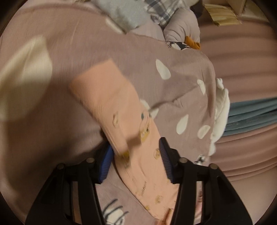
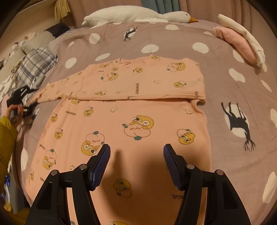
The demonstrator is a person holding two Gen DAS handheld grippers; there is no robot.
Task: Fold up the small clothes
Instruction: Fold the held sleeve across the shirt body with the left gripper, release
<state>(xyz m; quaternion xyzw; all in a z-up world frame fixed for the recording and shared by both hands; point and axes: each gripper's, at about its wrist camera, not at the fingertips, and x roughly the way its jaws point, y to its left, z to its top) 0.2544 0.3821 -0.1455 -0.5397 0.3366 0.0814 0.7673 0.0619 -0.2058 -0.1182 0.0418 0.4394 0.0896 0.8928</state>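
Bed: we see a mauve cover [image 2: 216,72] with white dots and black bird prints.
Far edge: a white plush goose [image 2: 138,14]; folded pink clothes [image 2: 237,43] at right; a plaid cloth [image 2: 32,65] at left.
Garment: a peach cartoon-print top [image 2: 131,110] lies flat mid-bed, upper half folded over.
Left tool [image 1: 136,155]: wide open, astride the blurred sleeve [image 1: 110,97]; we cannot tell contact.
Right tool [image 2: 136,155]: open, empty, over the hem.

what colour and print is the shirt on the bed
Peach-pink shirt printed with yellow and pink cartoon characters and "GAGAGA" lettering; clearest in the right wrist view.
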